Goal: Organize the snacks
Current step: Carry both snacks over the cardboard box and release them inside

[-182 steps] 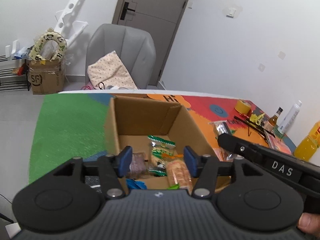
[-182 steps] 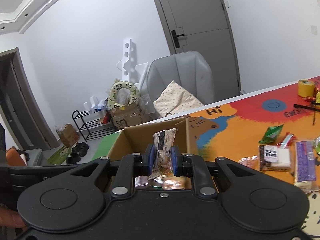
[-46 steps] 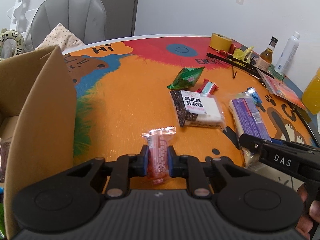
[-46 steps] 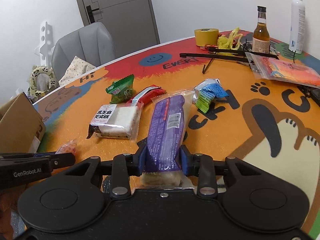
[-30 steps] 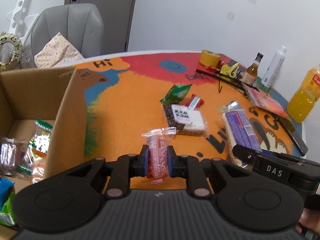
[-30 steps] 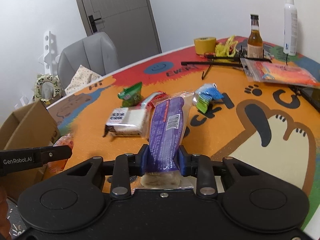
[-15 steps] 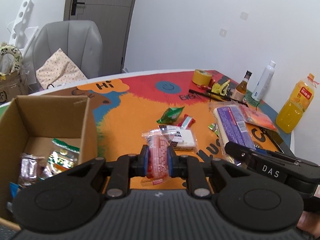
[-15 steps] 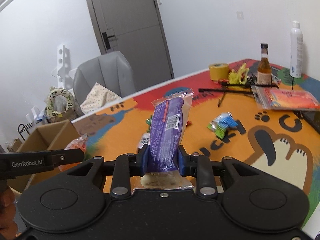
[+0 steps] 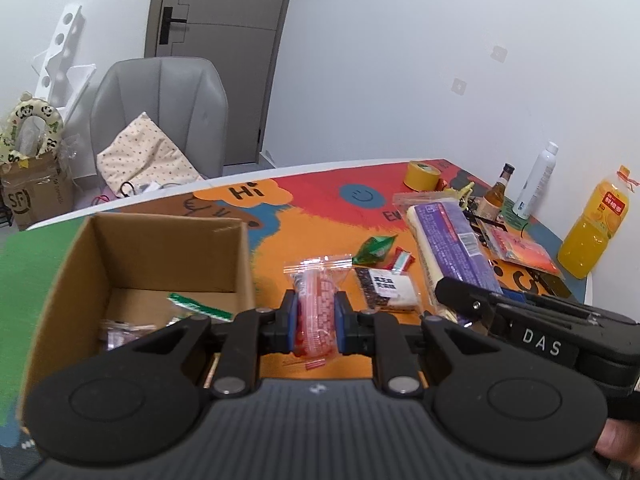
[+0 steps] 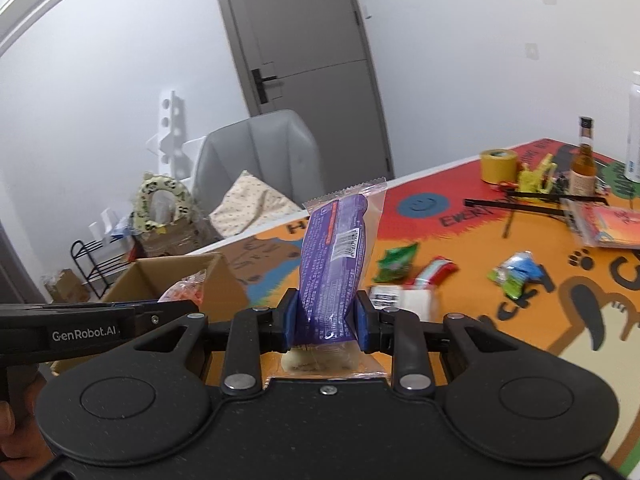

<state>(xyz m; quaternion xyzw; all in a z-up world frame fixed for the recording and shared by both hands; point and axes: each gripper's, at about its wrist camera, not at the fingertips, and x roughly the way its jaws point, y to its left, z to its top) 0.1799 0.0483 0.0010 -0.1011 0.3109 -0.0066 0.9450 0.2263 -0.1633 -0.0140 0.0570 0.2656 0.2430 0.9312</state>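
While left tool (image 9: 316, 322) clamps red packet (image 9: 316, 312) | "DAS" right tool (image 10: 325, 316) clamps purple pack (image 10: 334, 264), print perhaps unreadable

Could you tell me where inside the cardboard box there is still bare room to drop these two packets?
In the cardboard box, the bare floor lies along the far wall and its right corner. The near left is crowded: a green-edged packet and clear wrappers lie there. The pink packet and purple packet could go toward the back.

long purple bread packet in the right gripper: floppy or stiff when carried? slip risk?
The long purple plastic-wrapped bread packet stands nearly upright above the right gripper without drooping, so it is probably fairly stiff yet light. The glossy film could slip. The wrapper looks pinched between the shut jaws, suggesting soft, squashable contents.
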